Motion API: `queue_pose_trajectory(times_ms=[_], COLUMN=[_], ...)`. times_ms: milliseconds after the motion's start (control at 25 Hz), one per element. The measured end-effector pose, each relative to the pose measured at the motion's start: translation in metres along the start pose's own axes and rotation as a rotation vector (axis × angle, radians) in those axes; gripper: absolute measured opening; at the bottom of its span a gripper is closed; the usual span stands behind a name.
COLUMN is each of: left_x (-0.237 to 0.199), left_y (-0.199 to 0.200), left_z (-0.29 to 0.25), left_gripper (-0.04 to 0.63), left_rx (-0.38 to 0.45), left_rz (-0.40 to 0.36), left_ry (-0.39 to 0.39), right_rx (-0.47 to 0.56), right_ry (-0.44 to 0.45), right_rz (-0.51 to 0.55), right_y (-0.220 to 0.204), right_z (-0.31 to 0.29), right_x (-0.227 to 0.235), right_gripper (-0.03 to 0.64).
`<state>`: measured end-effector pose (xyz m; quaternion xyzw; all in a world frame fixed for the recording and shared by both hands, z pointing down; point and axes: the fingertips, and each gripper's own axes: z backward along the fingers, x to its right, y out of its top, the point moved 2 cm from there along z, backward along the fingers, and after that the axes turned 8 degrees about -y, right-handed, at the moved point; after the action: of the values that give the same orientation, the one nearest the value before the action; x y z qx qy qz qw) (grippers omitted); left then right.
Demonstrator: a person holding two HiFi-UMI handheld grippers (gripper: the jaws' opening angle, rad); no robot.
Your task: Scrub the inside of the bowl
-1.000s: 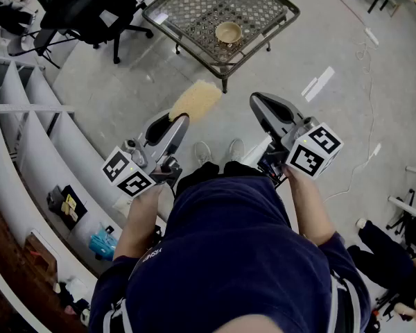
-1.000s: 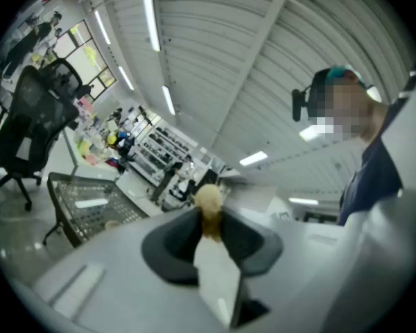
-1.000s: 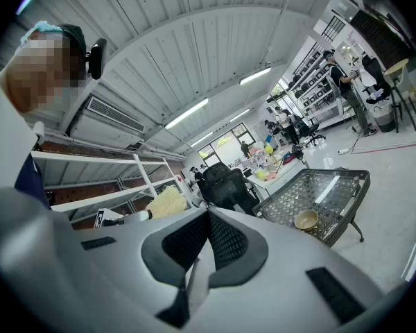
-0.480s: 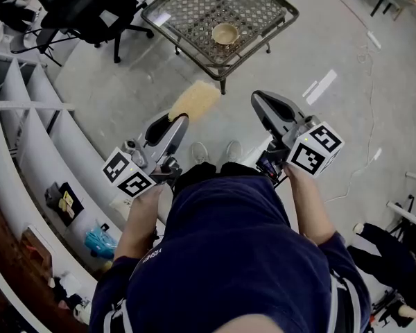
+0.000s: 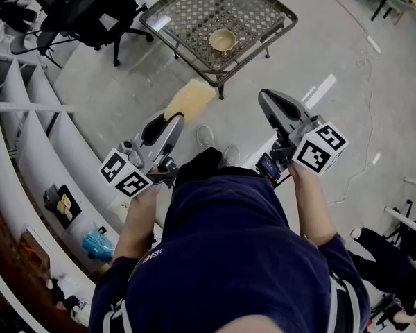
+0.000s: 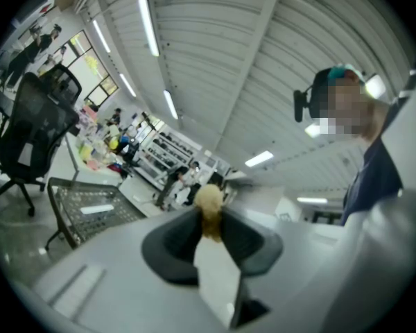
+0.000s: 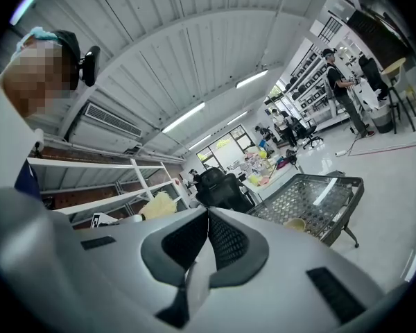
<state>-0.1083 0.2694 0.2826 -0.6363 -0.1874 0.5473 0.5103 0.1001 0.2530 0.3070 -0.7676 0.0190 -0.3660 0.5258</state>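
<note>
A small tan bowl (image 5: 223, 40) stands on a low table with a glass top and metal frame (image 5: 184, 5), ahead of me on the floor; the right gripper view shows the bowl (image 7: 295, 223) on that table (image 7: 333, 186) too. My left gripper (image 5: 175, 118) is shut on a fluffy yellow sponge (image 5: 189, 100), which sticks out past its tips toward the table's near corner. In the left gripper view the sponge (image 6: 209, 207) sits pinched between the dark pads. My right gripper (image 5: 265, 96) is held in the air beside it, shut and holding nothing. Both grippers are well short of the bowl.
A black office chair (image 5: 90, 5) stands left of the table. Curved white shelving (image 5: 28, 137) runs along my left with small items on it. White tape strips (image 5: 319, 87) and a thin cable (image 5: 371, 151) lie on the grey floor at right. A person sits at the lower right (image 5: 395, 255).
I have stepped toward the table: one foot has moved forward, and the table and bowl sit a little nearer the grippers. Both grippers stay shut, the left still on the sponge.
</note>
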Motion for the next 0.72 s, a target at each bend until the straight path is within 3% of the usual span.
queue_pose_trajectory(times_ms=[400,720], left_x=[-0.046,-0.109], left_y=[0.011,0.039], left_z=[-0.032,-0.052], left_gripper=[0.077,0.077], left_rx=[-0.014,-0.011], left_rz=[0.025,0.040], left_ry=[-0.031,-0.040], right_rx=[-0.061,-0.094], right_ry=[0.000,-0.008], right_rz=[0.013,0.024], right_y=[0.003,0.025], right_z=[-0.037,-0.099], right_x=[0.020,0.039], right_gripper=[0.008,0.008])
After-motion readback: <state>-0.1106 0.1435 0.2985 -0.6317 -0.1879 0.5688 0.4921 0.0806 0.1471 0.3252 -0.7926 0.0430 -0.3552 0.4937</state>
